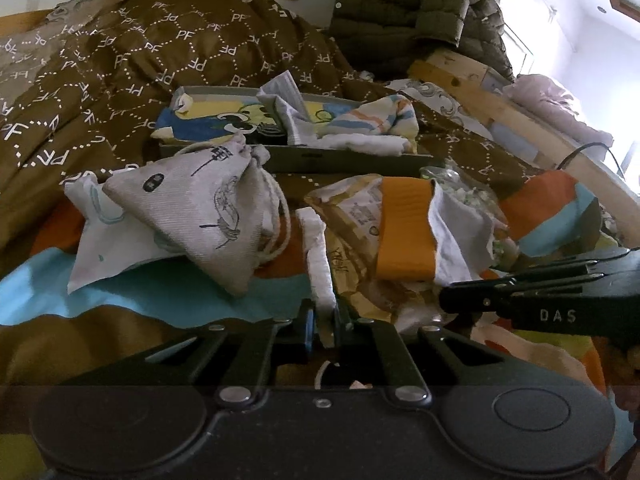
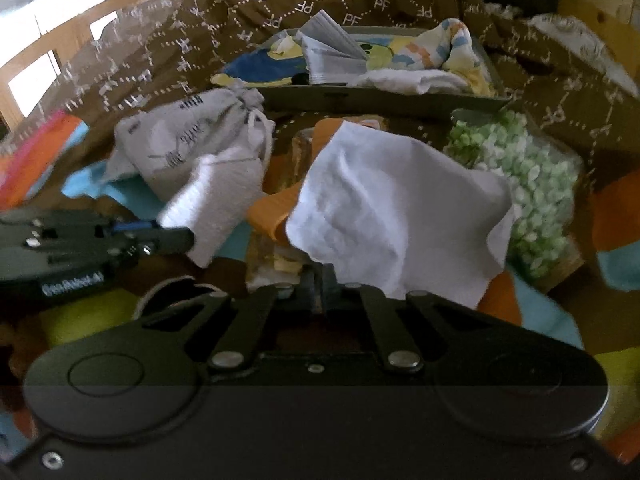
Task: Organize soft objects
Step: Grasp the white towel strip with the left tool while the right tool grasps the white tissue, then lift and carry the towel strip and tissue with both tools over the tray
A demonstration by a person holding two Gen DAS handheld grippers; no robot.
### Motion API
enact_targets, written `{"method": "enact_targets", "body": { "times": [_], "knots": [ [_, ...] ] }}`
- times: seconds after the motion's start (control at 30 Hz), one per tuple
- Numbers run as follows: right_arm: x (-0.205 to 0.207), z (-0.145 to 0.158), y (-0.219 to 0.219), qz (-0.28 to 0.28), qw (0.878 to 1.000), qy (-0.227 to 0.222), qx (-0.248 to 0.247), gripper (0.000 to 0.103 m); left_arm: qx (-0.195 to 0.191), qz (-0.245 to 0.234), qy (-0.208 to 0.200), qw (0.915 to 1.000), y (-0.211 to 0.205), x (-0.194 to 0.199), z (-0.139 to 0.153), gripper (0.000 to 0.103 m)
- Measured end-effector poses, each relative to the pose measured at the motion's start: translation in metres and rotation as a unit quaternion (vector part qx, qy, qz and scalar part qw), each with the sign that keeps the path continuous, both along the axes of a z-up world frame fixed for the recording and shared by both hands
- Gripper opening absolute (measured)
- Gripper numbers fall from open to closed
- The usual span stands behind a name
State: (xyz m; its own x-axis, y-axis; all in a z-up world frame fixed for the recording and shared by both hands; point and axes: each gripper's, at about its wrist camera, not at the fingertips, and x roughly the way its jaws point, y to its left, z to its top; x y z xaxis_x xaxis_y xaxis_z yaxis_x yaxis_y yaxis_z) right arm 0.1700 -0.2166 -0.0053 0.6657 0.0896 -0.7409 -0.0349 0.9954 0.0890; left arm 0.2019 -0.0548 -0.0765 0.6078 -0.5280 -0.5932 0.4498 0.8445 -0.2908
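Note:
My left gripper (image 1: 324,316) is shut on the near end of a thick, textured white cloth (image 1: 318,256), which stands up from the jaws. In the right wrist view the same gripper (image 2: 188,236) comes in from the left with that cloth (image 2: 216,200). My right gripper (image 2: 322,284) is shut on the lower edge of a thin, smooth white cloth (image 2: 400,208). This cloth drapes over an orange band (image 2: 272,216). In the left wrist view the right gripper (image 1: 446,300) reaches in from the right under the thin cloth (image 1: 460,232).
A grey drawstring bag (image 1: 192,208) lies to the left. Behind it, a grey tray (image 1: 344,160) holds folded cloths. A clear bag of green-white pellets (image 2: 528,184) sits on the right. A brown patterned quilt (image 1: 160,52), a green puffy jacket (image 1: 400,8) and a wooden bed frame (image 1: 520,120) lie beyond.

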Motion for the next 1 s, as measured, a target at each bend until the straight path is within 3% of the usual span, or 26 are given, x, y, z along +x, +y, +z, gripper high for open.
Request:
{"method": "enact_targets", "body": {
  "times": [0.17,0.3,0.43,0.47,0.53,0.6,0.7,0.8,0.9,1.0],
  "knots": [
    [-0.004,0.006,-0.008,0.003,0.999,-0.01,0.053,0.0,-0.009,0.005,-0.001,0.9999,0.001,-0.003,0.005,0.009],
    [-0.008,0.01,-0.002,-0.005,1.0,-0.027,-0.005,0.0,-0.011,0.007,-0.002,0.9999,0.001,-0.005,0.008,0.009],
    [-0.006,0.012,-0.004,-0.019,0.999,-0.028,-0.031,0.005,-0.009,0.005,-0.002,0.9999,0.0,-0.006,0.007,0.009],
    [-0.005,0.012,-0.003,-0.019,0.999,-0.029,-0.034,0.009,-0.009,0.004,-0.002,0.9999,0.0,-0.005,0.007,0.009],
    [-0.004,0.012,-0.002,-0.015,0.999,-0.032,-0.037,0.03,-0.009,0.004,-0.001,1.0,0.0,-0.005,0.006,0.009],
    [-0.004,0.01,0.002,-0.005,0.998,-0.035,-0.044,0.037,-0.009,0.005,-0.001,1.0,0.0,-0.004,0.006,0.009],
    [0.0,0.004,0.012,0.009,0.997,-0.034,-0.065,0.038,-0.009,0.004,-0.001,1.0,0.0,-0.004,0.006,0.009],
    [0.004,-0.003,0.019,0.016,0.996,-0.029,-0.087,0.038,-0.008,0.005,-0.005,0.9999,0.0,-0.004,0.006,0.009],
    [0.005,-0.006,0.022,0.018,0.995,-0.031,-0.09,0.016,-0.007,0.006,-0.014,0.9999,0.0,-0.006,0.008,0.009],
    [0.005,-0.007,0.017,0.003,0.997,-0.027,-0.078,0.002,-0.009,0.01,-0.023,0.9997,0.0,-0.007,0.012,0.009]
  ]
}}
